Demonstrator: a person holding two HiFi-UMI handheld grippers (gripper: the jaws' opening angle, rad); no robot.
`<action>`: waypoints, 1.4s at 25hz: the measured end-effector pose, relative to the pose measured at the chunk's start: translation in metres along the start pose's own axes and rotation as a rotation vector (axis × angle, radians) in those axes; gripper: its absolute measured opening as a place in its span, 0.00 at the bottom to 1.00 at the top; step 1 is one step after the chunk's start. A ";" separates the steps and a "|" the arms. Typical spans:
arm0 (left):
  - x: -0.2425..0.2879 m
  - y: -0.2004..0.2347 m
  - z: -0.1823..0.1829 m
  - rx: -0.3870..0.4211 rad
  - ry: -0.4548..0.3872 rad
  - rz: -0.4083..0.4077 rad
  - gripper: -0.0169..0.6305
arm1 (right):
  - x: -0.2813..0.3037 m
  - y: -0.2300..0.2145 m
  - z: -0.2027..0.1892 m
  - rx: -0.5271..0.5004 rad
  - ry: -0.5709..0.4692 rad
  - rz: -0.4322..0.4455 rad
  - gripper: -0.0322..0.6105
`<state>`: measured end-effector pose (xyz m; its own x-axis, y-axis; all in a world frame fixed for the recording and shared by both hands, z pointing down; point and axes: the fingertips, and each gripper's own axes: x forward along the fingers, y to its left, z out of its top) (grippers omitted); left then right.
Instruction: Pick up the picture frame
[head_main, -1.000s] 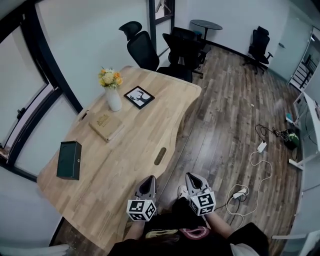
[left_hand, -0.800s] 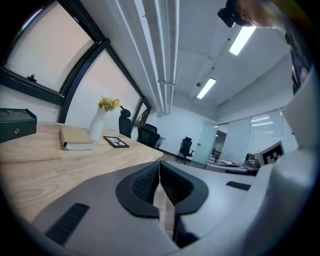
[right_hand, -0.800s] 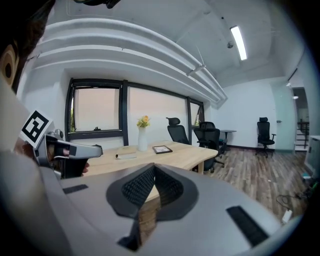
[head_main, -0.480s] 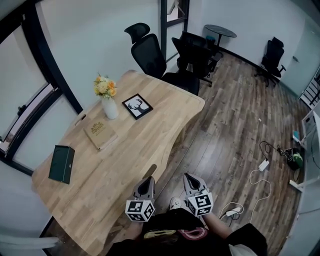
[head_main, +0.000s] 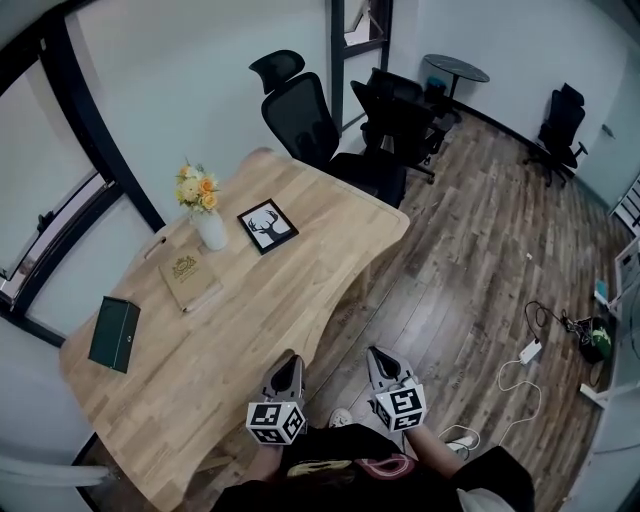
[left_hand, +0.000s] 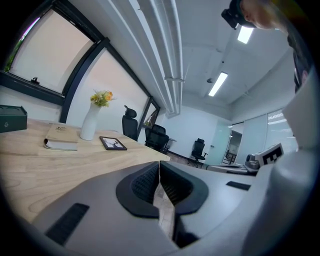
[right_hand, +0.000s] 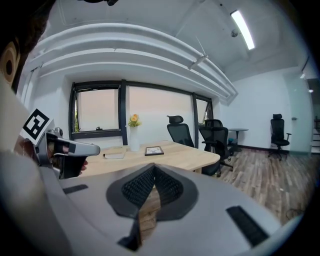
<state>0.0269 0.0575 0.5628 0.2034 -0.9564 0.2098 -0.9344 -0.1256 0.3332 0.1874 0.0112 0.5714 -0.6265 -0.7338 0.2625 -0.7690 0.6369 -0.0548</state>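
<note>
Head view: picture frame (head_main: 268, 226) lies near table's (head_main: 300, 285) far edge, beside vase (head_main: 211, 231). Probably light, stiff, glass-fronted; pinch one border. Left gripper (head_main: 288, 366) and right gripper (head_main: 379, 357): both closed, empty, at near edge.

I see a black picture frame (head_main: 268, 226) with a dark stag on white; pale, grained wooden table (head_main: 300, 285); white vase (head_main: 211, 232), yellow-orange flowers (head_main: 194, 186); dark green box (head_main: 113, 334); tan book (head_main: 189, 279).

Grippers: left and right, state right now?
Left gripper: closed, holding nothing.
Right gripper: closed, holding nothing.
</note>
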 end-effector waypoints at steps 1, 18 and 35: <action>0.004 -0.001 -0.001 -0.001 0.004 0.004 0.05 | 0.001 -0.005 0.001 0.001 -0.001 0.001 0.07; 0.070 0.005 0.008 -0.014 0.010 0.049 0.05 | 0.030 -0.057 -0.010 -0.018 0.061 -0.002 0.07; 0.171 0.080 0.071 -0.064 -0.070 0.151 0.05 | 0.155 -0.099 0.043 -0.098 0.072 0.063 0.07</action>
<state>-0.0334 -0.1351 0.5602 0.0388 -0.9794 0.1980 -0.9319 0.0360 0.3610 0.1606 -0.1761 0.5758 -0.6600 -0.6747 0.3304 -0.7097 0.7042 0.0201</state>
